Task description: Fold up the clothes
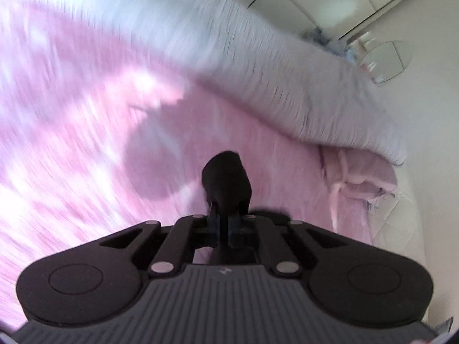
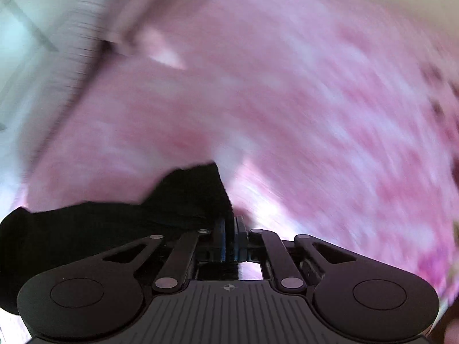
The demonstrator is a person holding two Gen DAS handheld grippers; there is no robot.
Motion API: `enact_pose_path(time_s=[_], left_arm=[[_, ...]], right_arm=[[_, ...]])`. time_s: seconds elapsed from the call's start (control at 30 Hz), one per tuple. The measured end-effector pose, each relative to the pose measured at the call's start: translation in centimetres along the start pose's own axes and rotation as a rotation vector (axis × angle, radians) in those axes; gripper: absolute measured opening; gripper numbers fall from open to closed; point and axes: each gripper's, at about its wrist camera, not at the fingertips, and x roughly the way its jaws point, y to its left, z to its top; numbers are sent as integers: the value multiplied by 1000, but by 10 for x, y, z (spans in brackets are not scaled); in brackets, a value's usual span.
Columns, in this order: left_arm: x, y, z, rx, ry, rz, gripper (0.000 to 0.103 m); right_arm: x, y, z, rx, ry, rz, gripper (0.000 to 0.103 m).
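A: Left wrist view. The left claw [image 1: 224, 218] is seen closed tight, its two blue-edged fingers [image 1: 213, 223] nearly touching, with a bunch of black garment [image 1: 226, 180] pinched between them and bulging out just ahead of the tips.

B: Surroundings noted?

A: A pink bedspread [image 1: 86, 143] is spread below and to the left of the claw, heavily blurred. Ahead and to the right a pale ribbed blanket [image 1: 287, 80] is laid over it in a thick roll. Beyond the roll's end, to the far right, a cream wall [image 1: 424, 143] is seen, and a round mirror-like disc [image 1: 387, 60] hangs higher up. A crumpled pink edge [image 1: 358, 177] is bunched to the right of the claw, under the blanket's end.

B: Right wrist view?

A: The right claw [image 2: 231, 229] is likewise pressed shut, fingers close together, with the black garment [image 2: 114, 223] gripped at the tips. Here much more of the cloth is shown: it trails from the tips to the left and fills the lower left corner, hiding whatever is under it. Only the small gripped knob is shown on the other side.

B: Anything else ahead?

A: The pink bedspread [image 2: 287, 100] is smeared across most of the frame. A pale band [image 2: 71, 57] is made out up and left of the claw; what it is cannot be told through the blur.
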Motion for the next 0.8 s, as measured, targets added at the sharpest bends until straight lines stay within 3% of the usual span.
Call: enact_pose_path(time_s=[0.1, 0.23, 0.3, 0.33, 0.37, 0.43, 0.57, 0.63, 0.7, 0.8], left_arm=[[-47, 2, 44, 113, -26, 117, 7], [-69, 5, 78, 254, -88, 331, 13], [-69, 15, 71, 311, -108, 409, 19], [-67, 23, 65, 333, -99, 434, 41], [-65, 31, 59, 355, -90, 458, 47], [-60, 48, 47, 399, -71, 507, 46], [-36, 102, -12, 360, 103, 393, 45], [-20, 120, -47, 391, 155, 393, 46], [-3, 138, -74, 388, 196, 396, 46], [17, 169, -79, 190, 177, 381, 46]], right_arm=[[2, 32, 5, -44, -14, 16, 2], [17, 61, 2, -86, 2, -26, 3], [25, 75, 1, -106, 10, -47, 3], [29, 82, 0, -117, 14, -57, 3], [33, 90, -1, -127, 18, -67, 3], [41, 104, -2, -148, 26, -88, 3], [56, 133, -5, -189, 42, -129, 7], [60, 133, -13, -184, 72, -129, 11], [63, 131, -17, -179, 95, -130, 22], [69, 130, -26, -150, 106, -131, 43]])
